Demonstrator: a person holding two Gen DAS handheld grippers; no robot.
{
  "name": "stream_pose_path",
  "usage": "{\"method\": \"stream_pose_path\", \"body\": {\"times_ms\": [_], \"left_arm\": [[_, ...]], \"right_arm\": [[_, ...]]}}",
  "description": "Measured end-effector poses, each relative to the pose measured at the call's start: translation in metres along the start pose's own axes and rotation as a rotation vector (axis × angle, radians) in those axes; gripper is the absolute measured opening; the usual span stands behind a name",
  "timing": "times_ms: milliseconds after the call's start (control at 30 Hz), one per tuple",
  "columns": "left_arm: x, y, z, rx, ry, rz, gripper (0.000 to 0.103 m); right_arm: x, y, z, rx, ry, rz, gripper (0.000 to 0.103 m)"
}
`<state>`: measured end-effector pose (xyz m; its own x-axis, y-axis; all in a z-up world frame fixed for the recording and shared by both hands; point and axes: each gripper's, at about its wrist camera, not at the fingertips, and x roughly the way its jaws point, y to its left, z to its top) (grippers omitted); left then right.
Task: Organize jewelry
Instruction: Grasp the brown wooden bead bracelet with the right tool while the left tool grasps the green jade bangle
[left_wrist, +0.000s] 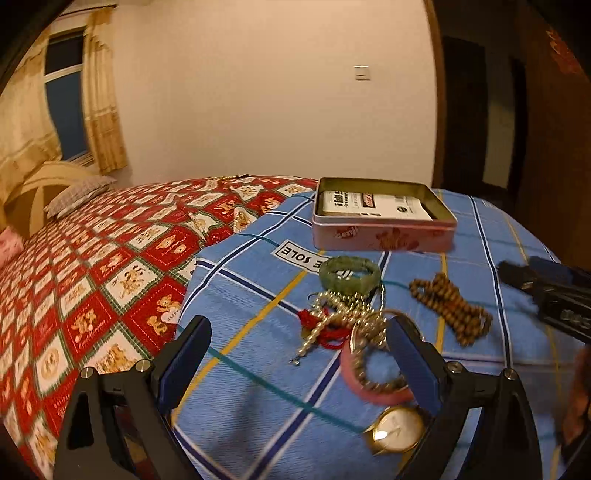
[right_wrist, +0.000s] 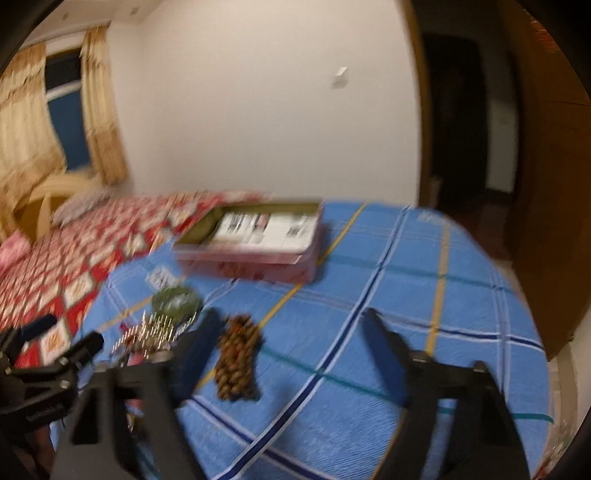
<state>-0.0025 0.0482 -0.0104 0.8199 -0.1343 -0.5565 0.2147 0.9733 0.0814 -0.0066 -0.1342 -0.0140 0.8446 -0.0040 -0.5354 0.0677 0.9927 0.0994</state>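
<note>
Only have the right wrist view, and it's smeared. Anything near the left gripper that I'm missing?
Observer: Yes. A gold-cased wristwatch with a white dial lies on the blue checked cloth, close to the left gripper.
Operator: Is the left gripper holding anything?
Observer: No. Its jaws are wide open and it grips nothing.
Operator: What's the pink blur beside the silvery chain?
Observer: A pink ring bangle, with a small beaded bracelet lying over it.
</note>
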Motion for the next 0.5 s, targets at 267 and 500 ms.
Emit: {"method": "stream_pose_path", "body": {"times_ms": [267,500], "left_arm": [[0.004,-0.006,0.001,0.087,0.024,-0.102,0.096],[0.021,-0.006,-0.001,0.047,0.088,-0.165,0.096]], "right_arm": [[0.059,0.034,-0.006,-0.146,0.290,0.095,0.061],[0.079,0.041,-0.008,-0.216,0.346,0.060,0.026]]}}
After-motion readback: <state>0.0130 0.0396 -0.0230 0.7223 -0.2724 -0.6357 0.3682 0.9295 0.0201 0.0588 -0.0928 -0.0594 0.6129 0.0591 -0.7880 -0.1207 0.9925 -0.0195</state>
